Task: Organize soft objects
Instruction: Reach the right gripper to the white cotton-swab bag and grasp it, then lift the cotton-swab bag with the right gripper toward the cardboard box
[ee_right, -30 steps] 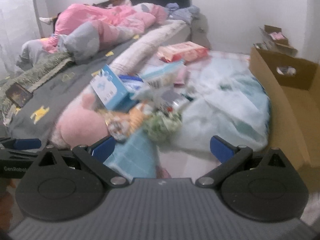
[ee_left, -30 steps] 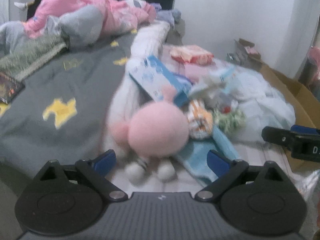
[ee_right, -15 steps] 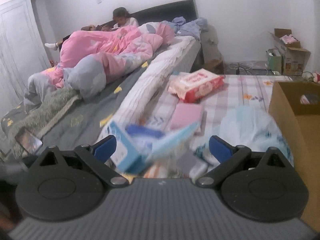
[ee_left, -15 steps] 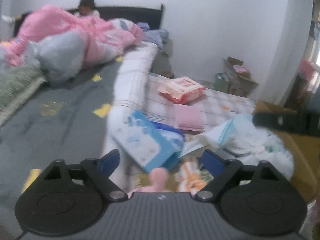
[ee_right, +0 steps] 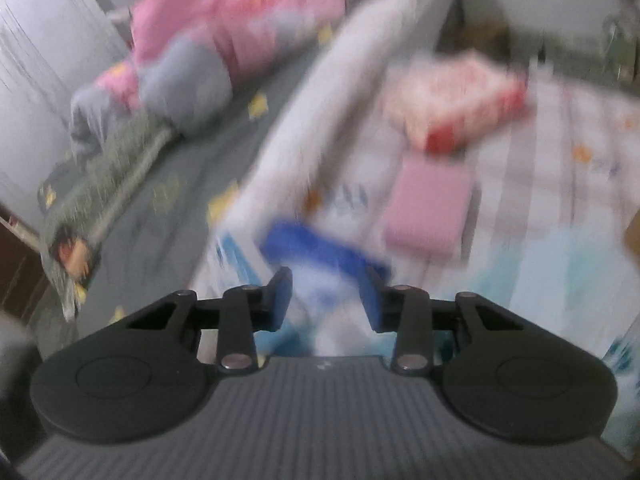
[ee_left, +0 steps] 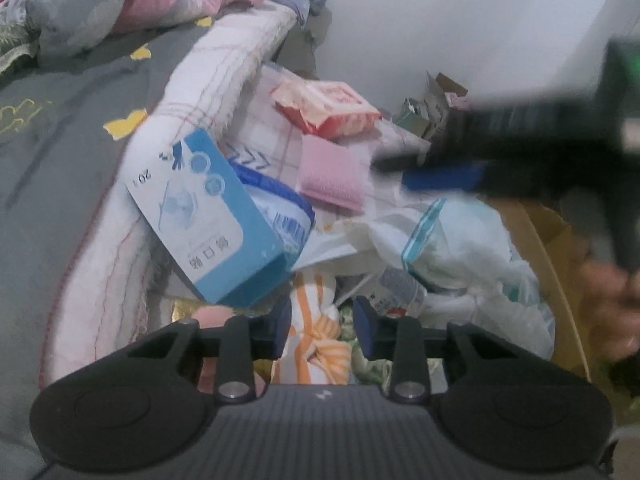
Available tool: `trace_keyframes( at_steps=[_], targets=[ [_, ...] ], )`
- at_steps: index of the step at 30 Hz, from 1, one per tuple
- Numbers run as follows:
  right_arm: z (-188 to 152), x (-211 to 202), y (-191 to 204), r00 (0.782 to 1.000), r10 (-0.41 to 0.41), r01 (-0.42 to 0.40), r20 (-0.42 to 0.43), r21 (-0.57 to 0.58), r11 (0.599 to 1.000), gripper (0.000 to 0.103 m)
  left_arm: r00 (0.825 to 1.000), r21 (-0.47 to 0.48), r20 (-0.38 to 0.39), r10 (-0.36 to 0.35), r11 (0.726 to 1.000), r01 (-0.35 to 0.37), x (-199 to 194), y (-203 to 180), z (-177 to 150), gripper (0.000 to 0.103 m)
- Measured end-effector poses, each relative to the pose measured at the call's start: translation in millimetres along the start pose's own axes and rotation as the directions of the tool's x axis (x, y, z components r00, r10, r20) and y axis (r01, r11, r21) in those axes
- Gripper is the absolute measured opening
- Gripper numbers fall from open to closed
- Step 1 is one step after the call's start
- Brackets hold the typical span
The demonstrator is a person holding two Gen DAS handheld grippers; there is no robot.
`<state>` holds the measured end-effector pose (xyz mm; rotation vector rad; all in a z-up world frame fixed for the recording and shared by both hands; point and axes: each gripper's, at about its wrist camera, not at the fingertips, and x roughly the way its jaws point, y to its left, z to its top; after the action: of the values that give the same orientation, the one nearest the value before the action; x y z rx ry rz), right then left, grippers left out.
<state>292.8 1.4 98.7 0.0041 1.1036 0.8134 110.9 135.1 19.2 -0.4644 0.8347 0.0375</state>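
Note:
My left gripper hovers low over a heap of soft things on the bed, and its jaws are closing. An orange-and-white striped plush shows in the narrow gap between the pads, with no clear pressing. A pink plush peeks out under the left finger. My right gripper is also closing, above a blurred blue-and-white pack, with nothing held. It crosses the left wrist view as a dark blur, the right gripper, with a person's hand behind it.
A blue-and-white box leans on the rolled white quilt. Beyond lie a pink pad and a red-and-white pack. A white plastic bag and a cardboard box sit to the right. Pink bedding fills the back.
Both grippers went from wide open to nearly shut. The left moved forward past the pink plush to the striped one. The right swung forward and left, now blurred.

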Motion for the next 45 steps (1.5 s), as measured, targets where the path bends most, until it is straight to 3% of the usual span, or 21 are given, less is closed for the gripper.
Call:
trace_keyframes(
  at_steps=[2, 4, 12, 18, 20, 23, 26, 29, 33, 35, 40, 45],
  targets=[
    [-16.5, 16.0, -12.1, 0.998, 0.004, -0.002, -0.069, 0.029, 1.0, 0.028, 1.0, -0.002, -0.013, -0.006, 1.0, 0.006, 0.5, 2.9, -1.9, 0.034],
    [-26.4, 16.8, -20.0, 0.996, 0.038, -0.034, -0.078, 0.057, 0.998, 0.026, 1.0, 0.0, -0.027, -0.015, 1.0, 0.016, 2.3, 4.3, -2.7, 0.034],
    [-34.8, 7.3, -35.2, 0.983, 0.113, -0.089, -0.147, 0.161, 0.983, 0.03, 0.995, -0.037, -0.034, -0.095, 0.995, 0.094, 9.9, 0.7, 7.6, 0.049],
    [9.7, -9.4, -36.6, 0.992, 0.113, -0.106, -0.058, 0.111, 0.988, 0.055, 0.988, -0.084, -0.058, -0.141, 0.987, 0.136, 18.7, 2.6, 20.3, 0.049],
    [26.7, -2.7, -39.1, 0.992, 0.11, -0.104, -0.064, 0.1, 0.99, 0.07, 0.985, -0.099, -0.068, -0.158, 0.984, 0.151, 20.9, 3.1, 22.8, 0.051],
    [42.3, 26.3, -47.9, 0.982, 0.126, -0.109, -0.141, 0.125, 0.986, 0.072, 0.977, -0.131, -0.096, -0.191, 0.975, 0.178, 27.7, 2.3, 26.0, 0.06],
    [38.1, 56.5, -52.1, 0.956, 0.152, -0.119, -0.25, 0.143, 0.983, 0.072, 0.971, -0.152, -0.123, -0.206, 0.971, 0.187, 38.7, 0.0, 28.7, 0.066],
    [30.3, 72.7, -51.0, 0.934, 0.184, -0.147, -0.306, 0.139, 0.979, 0.072, 0.972, -0.17, -0.134, -0.195, 0.971, 0.171, 50.2, -0.7, 32.0, 0.066],
    [22.2, 73.7, -48.0, 0.923, 0.224, -0.187, -0.312, 0.143, 0.972, 0.064, 0.976, -0.178, -0.144, -0.162, 0.975, 0.135, 61.9, -2.3, 35.0, 0.062],
    [21.3, 68.6, -45.3, 0.931, 0.211, -0.183, -0.298, 0.12, 0.976, 0.05, 0.976, -0.183, -0.144, -0.16, 0.974, 0.133, 63.8, -2.4, 35.3, 0.059],
    [20.1, 51.1, -51.7, 0.94, 0.244, -0.219, -0.238, 0.127, 0.967, 0.029, 0.981, -0.141, -0.123, -0.149, 0.981, 0.132, 51.7, -13.8, 36.8, 0.052],
    [17.0, 16.8, -45.9, 0.948, 0.274, -0.258, -0.162, 0.113, 0.959, 0.028, 0.99, -0.071, -0.072, -0.12, 0.991, 0.115, 23.6, -32.7, 39.1, 0.052]
  ],
)
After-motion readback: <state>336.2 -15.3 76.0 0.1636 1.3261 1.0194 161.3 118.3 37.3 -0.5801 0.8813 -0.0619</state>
